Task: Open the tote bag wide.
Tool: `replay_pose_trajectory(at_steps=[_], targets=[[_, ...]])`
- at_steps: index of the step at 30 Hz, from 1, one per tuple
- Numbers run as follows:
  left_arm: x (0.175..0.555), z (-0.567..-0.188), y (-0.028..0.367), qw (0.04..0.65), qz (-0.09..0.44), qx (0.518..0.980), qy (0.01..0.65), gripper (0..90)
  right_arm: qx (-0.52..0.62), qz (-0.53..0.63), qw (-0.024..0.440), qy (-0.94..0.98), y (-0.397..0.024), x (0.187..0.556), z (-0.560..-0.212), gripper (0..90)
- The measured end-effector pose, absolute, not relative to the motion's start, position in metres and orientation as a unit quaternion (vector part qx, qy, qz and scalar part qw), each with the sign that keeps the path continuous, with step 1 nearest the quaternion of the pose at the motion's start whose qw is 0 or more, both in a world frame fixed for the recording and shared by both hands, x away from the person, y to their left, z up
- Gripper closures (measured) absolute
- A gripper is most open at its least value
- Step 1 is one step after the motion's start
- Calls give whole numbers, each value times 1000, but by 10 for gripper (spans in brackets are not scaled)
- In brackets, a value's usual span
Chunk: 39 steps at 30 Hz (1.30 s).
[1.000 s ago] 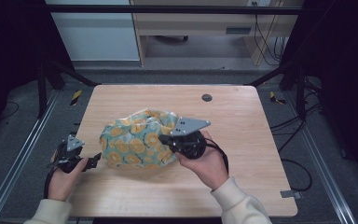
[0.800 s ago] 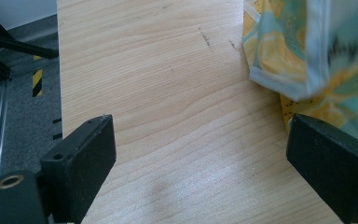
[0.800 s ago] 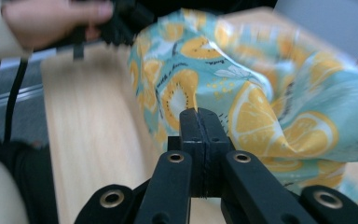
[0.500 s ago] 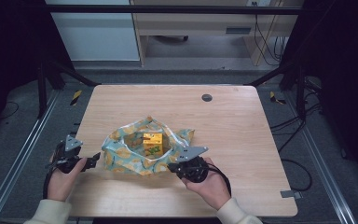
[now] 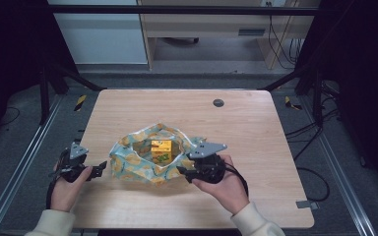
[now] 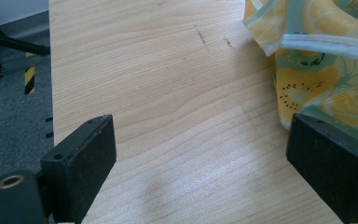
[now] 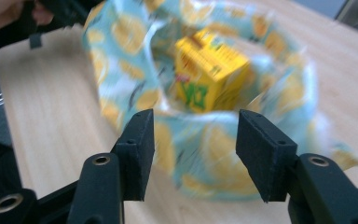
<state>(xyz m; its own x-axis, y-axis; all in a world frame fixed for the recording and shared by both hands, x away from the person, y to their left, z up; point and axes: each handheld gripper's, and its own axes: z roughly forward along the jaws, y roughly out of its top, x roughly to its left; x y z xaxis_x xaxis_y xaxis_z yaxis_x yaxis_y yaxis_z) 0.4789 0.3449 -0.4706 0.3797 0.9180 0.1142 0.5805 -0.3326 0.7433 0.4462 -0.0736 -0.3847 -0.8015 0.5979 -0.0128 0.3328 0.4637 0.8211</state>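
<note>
A lemon-print cloth lies on the wooden table, opened into a loose ring around a yellow box. My right gripper is at the cloth's near right edge. In the right gripper view its jaws have just been opening and stand apart, with the blurred cloth and the box beyond them and nothing pinched. My left gripper rests left of the cloth. Its jaws are wide open over bare wood, the cloth beside the right one.
A small black round disc sits in the tabletop at the far right of centre. The table's left edge is close to my left gripper, with grey floor and a metal frame beyond. A desk stands behind the table.
The cloth, bunched over the box and held by my right gripper, has dropped open and the box now shows. My right gripper came down toward the near edge and opened. The left stayed put.
</note>
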Motion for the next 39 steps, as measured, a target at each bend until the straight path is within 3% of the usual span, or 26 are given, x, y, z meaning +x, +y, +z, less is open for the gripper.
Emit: replay_pose_trajectory(at_steps=[6, 9, 14, 16, 17, 18, 22, 25, 39], targets=[[478, -471, 344, 312, 268, 772, 485, 81, 301, 411, 166, 845, -62, 488, -370, 463], [478, -471, 344, 313, 268, 773, 483, 82, 336, 388, 155, 844, -53, 524, -376, 451], [479, -471, 343, 313, 265, 775, 481, 82, 357, 357, 138, 852, -41, 547, -387, 439], [479, -471, 342, 312, 264, 777, 479, 82, 359, 344, 138, 856, -38, 554, -393, 488], [479, -471, 342, 313, 264, 777, 479, 82, 361, 342, 141, 856, -38, 559, -396, 595], [479, -471, 342, 312, 264, 778, 477, 82, 361, 342, 141, 856, -38, 559, -396, 595], [480, -471, 340, 311, 262, 781, 474, 91, 361, 358, 145, 849, -40, 559, -393, 771], [480, -471, 340, 309, 262, 782, 475, 93, 345, 381, 156, 843, -42, 551, -384, 824], [477, -467, 341, 311, 257, 779, 480, 118, 248, 476, 147, 831, -51, 476, -352, 840]])
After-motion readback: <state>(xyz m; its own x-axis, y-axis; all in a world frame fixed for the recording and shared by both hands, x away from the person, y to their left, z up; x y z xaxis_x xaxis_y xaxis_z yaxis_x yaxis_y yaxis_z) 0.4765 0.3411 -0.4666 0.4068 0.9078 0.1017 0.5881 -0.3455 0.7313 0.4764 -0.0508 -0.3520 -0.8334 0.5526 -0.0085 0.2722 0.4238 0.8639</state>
